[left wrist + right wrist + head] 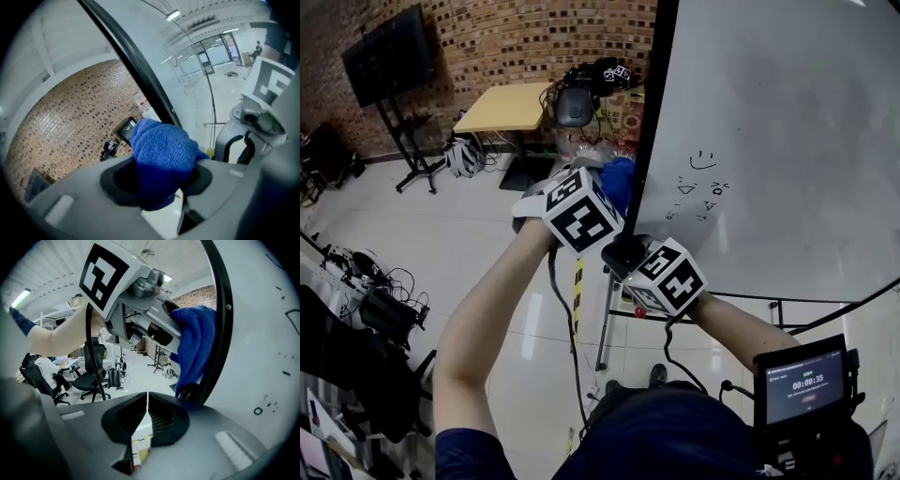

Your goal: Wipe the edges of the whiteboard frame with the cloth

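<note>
Mid-wipe, I judge: the left gripper (161, 173) fingers clamp the soft blue cloth (161, 145) at the whiteboard's black frame (140, 79), the right gripper (147, 416) fingers are closed and empty, and next the cloth should slide along the frame under steady pressure.

Hidden by cloth, cubes and picture edges

In the left gripper view the cloth (161, 154) bunches over the pads of the left gripper (159, 180), so where they press on it cannot be seen. The black frame (136, 70) passes behind the cloth and runs off the top edge. In the head view the marker cubes (581, 214) cover the jaws beneath them, and only a blue corner of cloth shows past one. The whiteboard (787, 112) is cut off by the top and right edges, its small scribbles (698, 197) too fine to make out — likewise the figures on the screen (804, 384). In the right gripper view, whether the cloth wraps behind the frame cannot be told.
</note>
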`<state>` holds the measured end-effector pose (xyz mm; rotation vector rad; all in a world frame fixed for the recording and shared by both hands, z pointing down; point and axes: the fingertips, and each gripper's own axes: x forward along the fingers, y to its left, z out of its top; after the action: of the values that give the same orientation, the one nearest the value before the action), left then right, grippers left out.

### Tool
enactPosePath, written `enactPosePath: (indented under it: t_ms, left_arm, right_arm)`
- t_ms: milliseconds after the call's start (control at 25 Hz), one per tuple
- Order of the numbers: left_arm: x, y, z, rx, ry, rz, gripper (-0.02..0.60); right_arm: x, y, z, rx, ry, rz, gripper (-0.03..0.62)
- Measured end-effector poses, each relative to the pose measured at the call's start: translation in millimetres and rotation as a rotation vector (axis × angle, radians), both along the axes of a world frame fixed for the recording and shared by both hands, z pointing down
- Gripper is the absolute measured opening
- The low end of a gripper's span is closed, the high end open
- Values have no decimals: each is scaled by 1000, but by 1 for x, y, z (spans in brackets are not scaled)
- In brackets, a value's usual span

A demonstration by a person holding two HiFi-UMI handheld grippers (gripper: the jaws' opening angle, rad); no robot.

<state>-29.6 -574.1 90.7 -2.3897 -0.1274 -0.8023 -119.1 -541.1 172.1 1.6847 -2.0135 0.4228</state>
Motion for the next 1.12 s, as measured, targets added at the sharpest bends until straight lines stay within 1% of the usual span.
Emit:
enactPosePath:
  t_ms: [240,600,720,880,1120]
  left_arm:
    - [2,-5,-25,2,43,-9,193]
    - [6,-15,-69,70,92,-17,195]
    - [9,-12,-87,75,104,-15,195]
    - [10,-17,-97,77,114,-17,195]
    - [15,-26,-111,131,102,-18,195]
  right_arm:
    - [10,-9,-21,46,34,14,15]
    - [13,-28,-59,121,113,-2,15]
    - [17,-23,-81,152,128,7,15]
    - [25,-27,-100,198,150,17,15]
    - [33,-33,-126,251,187,23,15]
